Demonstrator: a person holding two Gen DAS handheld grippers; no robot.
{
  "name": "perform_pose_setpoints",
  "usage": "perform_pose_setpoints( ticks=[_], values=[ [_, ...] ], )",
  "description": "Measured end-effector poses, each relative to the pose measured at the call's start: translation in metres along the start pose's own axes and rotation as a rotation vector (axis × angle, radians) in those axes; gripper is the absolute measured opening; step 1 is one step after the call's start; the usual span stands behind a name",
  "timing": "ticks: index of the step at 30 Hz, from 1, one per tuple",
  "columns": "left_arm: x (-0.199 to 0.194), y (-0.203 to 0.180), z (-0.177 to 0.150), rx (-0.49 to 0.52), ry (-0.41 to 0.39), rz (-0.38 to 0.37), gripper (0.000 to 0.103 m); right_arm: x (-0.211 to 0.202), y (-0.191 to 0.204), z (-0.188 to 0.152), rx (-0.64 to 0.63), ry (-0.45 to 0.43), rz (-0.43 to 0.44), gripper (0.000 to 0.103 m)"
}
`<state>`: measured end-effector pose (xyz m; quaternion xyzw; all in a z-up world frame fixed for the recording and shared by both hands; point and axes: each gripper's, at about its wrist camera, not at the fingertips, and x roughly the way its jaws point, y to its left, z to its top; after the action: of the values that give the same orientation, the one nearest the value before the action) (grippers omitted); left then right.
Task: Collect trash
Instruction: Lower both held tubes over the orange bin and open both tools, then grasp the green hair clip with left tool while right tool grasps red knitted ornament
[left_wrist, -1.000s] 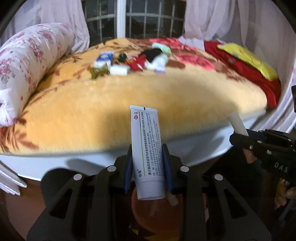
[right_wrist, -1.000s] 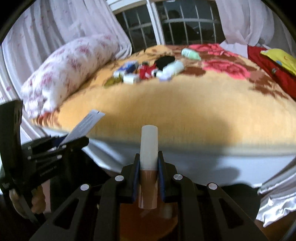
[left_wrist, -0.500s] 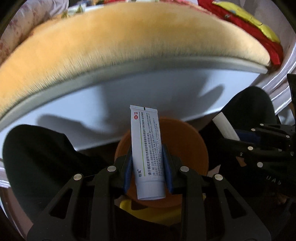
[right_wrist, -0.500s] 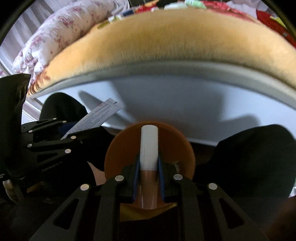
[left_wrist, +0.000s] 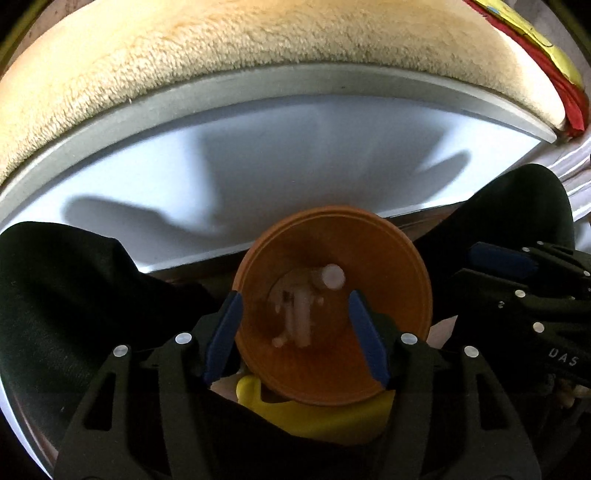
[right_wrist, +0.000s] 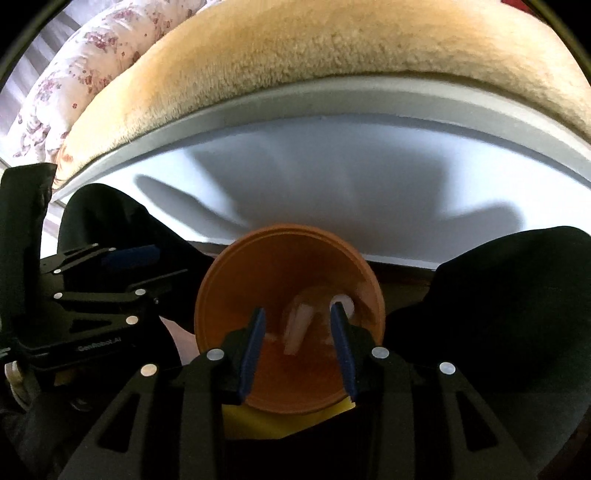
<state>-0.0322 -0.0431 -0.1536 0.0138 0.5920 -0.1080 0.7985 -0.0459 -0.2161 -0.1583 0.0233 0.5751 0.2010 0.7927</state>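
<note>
Your left gripper (left_wrist: 295, 314) stands wide apart, with nothing between its blue pads (left_wrist: 225, 325). It hangs directly over the mouth of the orange bin (left_wrist: 399, 280). Your right gripper (right_wrist: 297, 332) is also spread apart and holds nothing, and it hangs over the same orange bin (right_wrist: 236, 288).

Inside the bin, at the bottom, you see pale pieces of trash: a white tube (left_wrist: 301, 314) that is blurred, and next to it a small cylinder with a round white end (left_wrist: 332, 275). In the right wrist view the same pale things (right_wrist: 299, 325) lie low in the bin, too blurred to tell one from the other.

The bin stands between your two knees in black trousers (left_wrist: 74, 295), just in front of the white bed frame (left_wrist: 258, 166). Above the frame lies the yellow plush blanket (left_wrist: 221, 48). A yellow object (left_wrist: 325, 417) shows beneath the near side of the bin. At the left in the right wrist view a floral bolster pillow (right_wrist: 74, 77) rests on the bed.
</note>
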Motion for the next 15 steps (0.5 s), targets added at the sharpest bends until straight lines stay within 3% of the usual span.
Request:
perform_pose_setpoints(
  ticks=[5,11,15],
  values=[
    [-0.022,-0.002,-0.001,0.016,-0.056,-0.017,0.062,-0.019,0.001,0.002,-0.006,-0.039,0.002,0.038],
    [-0.080,0.005,0.004,0.029,-0.214,-0.035,0.068,-0.055,0.008,0.008,-0.040,-0.119,0.019,0.039],
    [-0.115,0.023,0.026,-0.001,-0.331,0.013,0.068,-0.079,0.009,0.023,-0.027,-0.194,0.062,0.047]
  ],
)
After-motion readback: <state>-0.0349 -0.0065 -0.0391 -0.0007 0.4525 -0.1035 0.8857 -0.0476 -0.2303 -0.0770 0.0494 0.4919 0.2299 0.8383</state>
